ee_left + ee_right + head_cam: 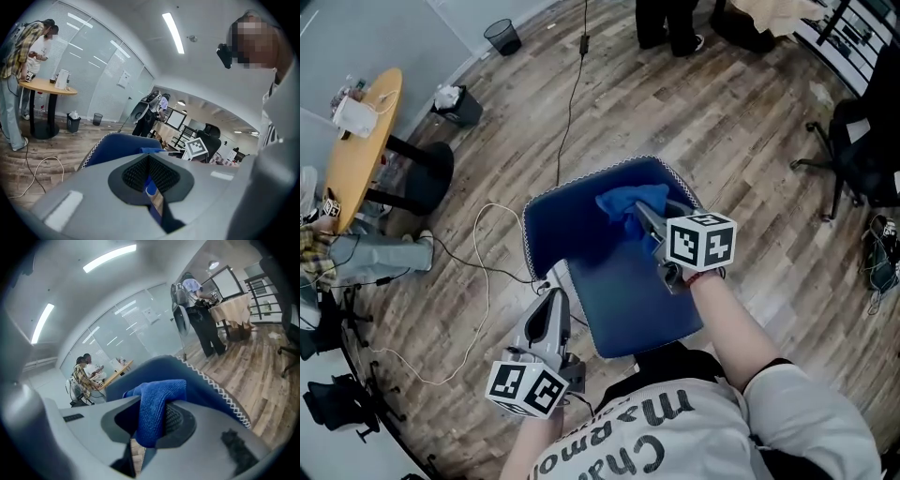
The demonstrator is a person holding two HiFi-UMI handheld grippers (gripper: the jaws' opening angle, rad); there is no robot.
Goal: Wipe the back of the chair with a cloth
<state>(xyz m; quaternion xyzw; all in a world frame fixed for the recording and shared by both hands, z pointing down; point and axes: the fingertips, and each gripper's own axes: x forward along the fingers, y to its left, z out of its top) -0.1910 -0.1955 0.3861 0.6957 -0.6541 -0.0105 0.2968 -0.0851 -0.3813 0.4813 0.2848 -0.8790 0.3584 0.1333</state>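
While the right gripper points away from the person, its jaws are clamped on a blue cloth. The cloth has a ribbed, microfibre-type weave and is folded btwn the pads, w/ a bunch spilling out past the tips. In the head view the cloth is a crumpled, brighter-blue wad against the darker blue chair. It lies near the far right corner of the upholstery, just inside the edge w/ white zigzag stitching. The right gripper angles slightly left, marker cube on top. The right forearm is bare, reaches fwd over the chair's near right edge & has a red band at the wrist. In the right gripper view the chair rises just beyond the jaws, stitched rim curving down to the right.

The left gripper has its jaws together w/ nothing seen gripped; a thin slit lower down shows blue & floor colour. In the head view the left gripper is at the chair's near left edge, tip at the stitched rim; touching or just short, can't tell. It is well apart from the cloth.

Around the chair is wood floor, w/ a white cable looping off the chair's left side. A round wooden table & two bins stand farther left.
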